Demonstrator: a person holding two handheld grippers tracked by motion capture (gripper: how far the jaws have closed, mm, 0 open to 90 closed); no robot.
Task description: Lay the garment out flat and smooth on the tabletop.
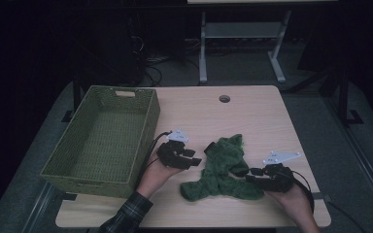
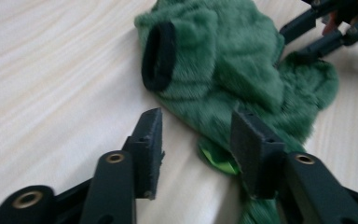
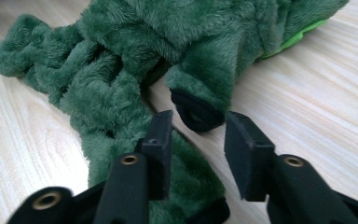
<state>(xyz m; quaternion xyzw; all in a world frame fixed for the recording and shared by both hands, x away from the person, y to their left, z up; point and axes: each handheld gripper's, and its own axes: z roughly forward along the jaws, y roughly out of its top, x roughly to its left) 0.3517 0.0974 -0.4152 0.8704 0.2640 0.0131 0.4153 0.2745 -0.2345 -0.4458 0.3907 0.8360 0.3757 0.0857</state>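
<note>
Early stage, by the look of it. Crumpled dark-green fleece garment with black cuffs point(image 1: 223, 170) on the pale wooden table point(image 1: 252, 111), between the two tongs, not lifted or straightened. Left gripper point(image 2: 196, 135) spread, just short of one black cuff point(image 2: 158, 56), touching nothing. Right gripper point(image 3: 196, 135) spread, the other black cuff point(image 3: 196, 114) just ahead of its tips (not yet pinched). Green woven basket point(image 1: 148, 121) beyond the left gripper, nothing inside. Grasping and whatever follows left to do.
</note>
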